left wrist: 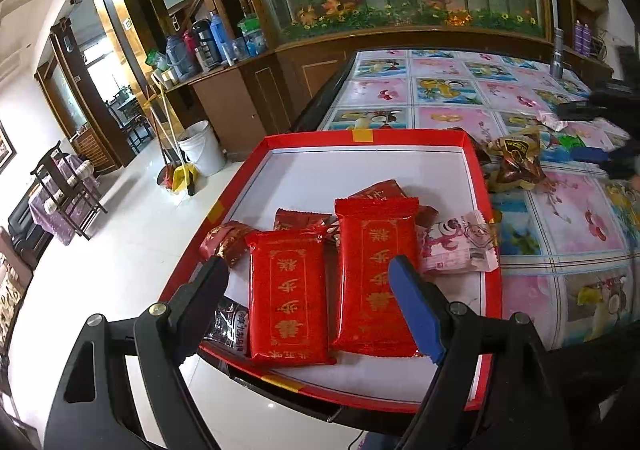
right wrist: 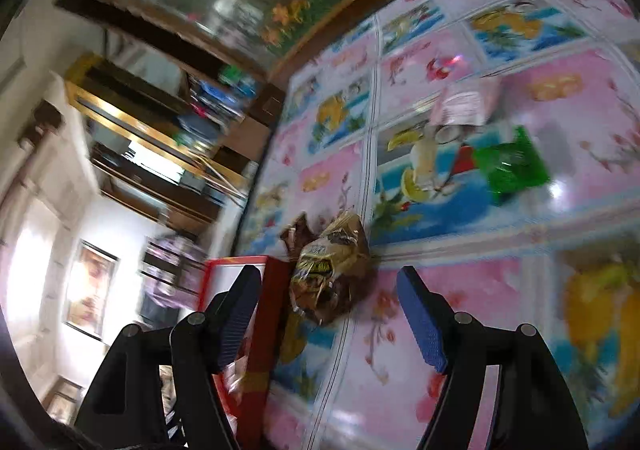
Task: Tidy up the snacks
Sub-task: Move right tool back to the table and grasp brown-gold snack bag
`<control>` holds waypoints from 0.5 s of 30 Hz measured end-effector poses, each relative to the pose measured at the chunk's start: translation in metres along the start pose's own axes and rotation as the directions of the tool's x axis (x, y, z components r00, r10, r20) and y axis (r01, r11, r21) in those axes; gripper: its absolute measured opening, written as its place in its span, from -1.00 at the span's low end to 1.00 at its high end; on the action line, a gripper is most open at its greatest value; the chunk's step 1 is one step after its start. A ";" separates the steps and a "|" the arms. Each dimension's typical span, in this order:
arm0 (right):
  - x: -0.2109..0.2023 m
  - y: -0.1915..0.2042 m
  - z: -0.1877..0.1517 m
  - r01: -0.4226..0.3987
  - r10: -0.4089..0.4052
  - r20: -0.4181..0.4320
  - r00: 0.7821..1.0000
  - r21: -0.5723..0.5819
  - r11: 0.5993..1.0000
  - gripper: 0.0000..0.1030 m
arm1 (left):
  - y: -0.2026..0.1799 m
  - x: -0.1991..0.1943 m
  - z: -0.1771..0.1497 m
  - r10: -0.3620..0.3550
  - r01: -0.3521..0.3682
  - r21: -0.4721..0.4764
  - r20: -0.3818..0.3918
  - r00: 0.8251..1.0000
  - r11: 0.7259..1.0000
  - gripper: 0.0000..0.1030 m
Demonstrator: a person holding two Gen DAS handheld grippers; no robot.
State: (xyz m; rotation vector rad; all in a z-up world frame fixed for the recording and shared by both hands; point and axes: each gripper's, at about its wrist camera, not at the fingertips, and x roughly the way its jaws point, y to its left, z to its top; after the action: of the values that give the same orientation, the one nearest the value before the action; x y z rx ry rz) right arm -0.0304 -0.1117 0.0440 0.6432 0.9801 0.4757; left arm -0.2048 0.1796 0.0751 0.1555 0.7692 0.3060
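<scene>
Two red packets [left wrist: 324, 282] lie flat in the red tray [left wrist: 478, 169].

Left gripper [left wrist: 308, 274] angled downward, jaws spread wide, nothing between the pads, right gripper [right wrist: 328, 282] angled downward, rolled to one side, jaws apart, gripping nothing

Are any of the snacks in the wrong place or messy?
Yes. A crinkled brown packet lies on the table just outside the red tray, and a green packet and a pink packet lie further out on the tablecloth. The others are already in the tray.
</scene>
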 end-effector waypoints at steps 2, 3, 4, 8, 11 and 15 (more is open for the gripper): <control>0.022 0.009 0.002 0.032 -0.032 -0.047 0.998 -0.009 0.999 0.41 | 0.002 -0.001 0.000 0.004 -0.004 -0.004 -0.004 1.000 1.000 0.61; 0.037 0.013 0.004 0.064 -0.065 -0.075 0.995 -0.020 0.998 0.41 | 0.003 -0.002 0.001 0.008 -0.008 -0.004 -0.006 1.000 1.000 0.61; 0.047 0.015 0.005 0.095 -0.097 -0.091 0.991 -0.027 0.995 0.41 | 0.004 -0.003 0.002 0.015 -0.015 -0.002 -0.005 1.000 1.000 0.61; 0.073 0.025 0.004 0.152 -0.160 -0.111 0.981 -0.078 0.985 0.40 | 0.006 -0.004 0.008 0.039 -0.039 -0.001 -0.003 0.999 0.999 0.61; 0.073 0.033 0.002 0.157 -0.174 -0.103 0.979 -0.158 0.975 -0.20 | 0.003 -0.005 0.015 0.052 -0.052 0.001 0.000 0.999 0.999 0.61; 0.069 0.021 0.014 0.116 -0.148 -0.133 0.980 -0.221 0.968 -0.64 | -0.011 -0.005 0.030 0.029 -0.029 0.030 -0.007 1.000 0.999 0.61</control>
State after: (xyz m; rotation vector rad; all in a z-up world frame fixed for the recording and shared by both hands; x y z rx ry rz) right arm 0.0132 -0.0570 0.0223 0.3505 1.0886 0.5074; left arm -0.1846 0.1673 0.0967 0.1940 0.7797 0.3227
